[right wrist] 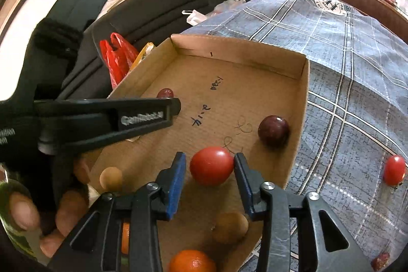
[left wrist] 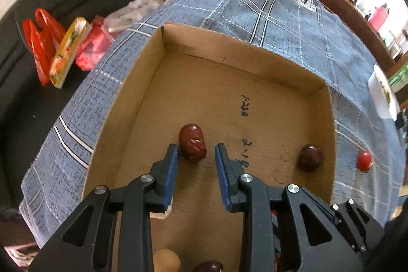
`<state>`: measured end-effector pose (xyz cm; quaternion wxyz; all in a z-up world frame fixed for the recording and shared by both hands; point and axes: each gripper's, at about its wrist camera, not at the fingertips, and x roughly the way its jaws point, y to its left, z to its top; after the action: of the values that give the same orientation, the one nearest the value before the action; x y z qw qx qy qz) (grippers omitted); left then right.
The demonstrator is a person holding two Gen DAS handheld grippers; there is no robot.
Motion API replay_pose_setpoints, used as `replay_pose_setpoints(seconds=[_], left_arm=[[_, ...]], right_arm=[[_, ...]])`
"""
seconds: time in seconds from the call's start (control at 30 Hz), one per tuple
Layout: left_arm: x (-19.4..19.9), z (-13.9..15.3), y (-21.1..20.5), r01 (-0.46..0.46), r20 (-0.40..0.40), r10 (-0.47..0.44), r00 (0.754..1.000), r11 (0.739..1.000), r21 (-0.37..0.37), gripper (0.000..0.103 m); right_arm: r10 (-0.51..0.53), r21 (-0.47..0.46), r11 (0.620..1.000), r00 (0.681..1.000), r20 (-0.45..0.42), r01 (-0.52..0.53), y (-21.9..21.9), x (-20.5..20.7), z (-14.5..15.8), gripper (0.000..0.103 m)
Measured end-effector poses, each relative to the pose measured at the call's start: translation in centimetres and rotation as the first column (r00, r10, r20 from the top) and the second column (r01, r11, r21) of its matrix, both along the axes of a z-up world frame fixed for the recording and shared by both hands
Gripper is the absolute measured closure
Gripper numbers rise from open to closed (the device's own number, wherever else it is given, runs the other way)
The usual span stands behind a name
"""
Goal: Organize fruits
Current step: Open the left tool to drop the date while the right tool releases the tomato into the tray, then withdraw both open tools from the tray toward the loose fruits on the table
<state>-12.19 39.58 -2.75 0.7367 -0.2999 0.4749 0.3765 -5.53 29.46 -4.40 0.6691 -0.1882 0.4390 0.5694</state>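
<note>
A shallow cardboard tray lies on a blue checked cloth. In the left wrist view a wrinkled red date rests on the tray floor at the tips of my left gripper. Its blue pads stand apart, with a clear gap on the date's right side. In the right wrist view a red cherry tomato sits on the tray floor between the fingertips of my right gripper, which is open with a thin gap at the left pad. A dark round fruit lies by the tray's right wall.
A second cherry tomato lies on the cloth right of the tray. Tan round fruits and an orange sit at the tray's near end. Red plastic bags lie on a dark sofa to the left. A hand shows lower left.
</note>
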Motion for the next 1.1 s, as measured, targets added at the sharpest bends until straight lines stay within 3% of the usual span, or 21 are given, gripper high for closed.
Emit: replay_pose_setpoints(seconds=[0.23, 0.3, 0.4, 0.57, 0.67, 0.77, 1.1], left_arm=[[-1.4, 2.2, -1.0, -0.015, 0.058, 0.014, 0.998, 1.000, 0.015, 0.076], [-1.9, 2.7, -1.5, -0.018, 0.076, 0.016, 0.997, 1.000, 0.019, 0.068], [-2.5, 3.8, -3.0, -0.011, 0.105, 0.007, 0.994, 0.999, 0.034, 0.066], [-2.8, 5.7, -5.9, 0.032, 0.146, -0.041, 0.988, 0.998, 0.060, 0.066], [-2.3, 6.7, -8.5, 0.074, 0.164, -0.087, 0.983, 0.994, 0.085, 0.057], [-1.8, 7.2, -10.7, 0.108, 0.172, -0.124, 0.977, 0.989, 0.099, 0.056], [0.1, 6.6, -16.7, 0.210, 0.152, -0.225, 0.962, 0.972, 0.106, 0.056]], right_arm=[[-0.010, 0.035, 0.999, 1.000, 0.027, 0.009, -1.5, -0.3, 1.8, 0.049], [-0.016, 0.045, 0.999, 0.999, 0.028, 0.015, -2.4, -0.4, 2.4, 0.048], [-0.030, 0.061, 0.998, 0.999, 0.020, 0.028, -4.0, -0.4, 3.0, 0.048], [-0.075, 0.089, 0.993, 0.997, -0.001, 0.075, -7.6, 0.1, 3.9, 0.048], [-0.114, 0.103, 0.988, 0.993, -0.014, 0.115, -10.0, 0.8, 4.3, 0.048], [-0.157, 0.102, 0.982, 0.987, -0.019, 0.158, -12.3, 1.9, 4.2, 0.048], [-0.297, 0.109, 0.948, 0.954, -0.039, 0.299, -20.4, 4.5, 3.3, 0.047]])
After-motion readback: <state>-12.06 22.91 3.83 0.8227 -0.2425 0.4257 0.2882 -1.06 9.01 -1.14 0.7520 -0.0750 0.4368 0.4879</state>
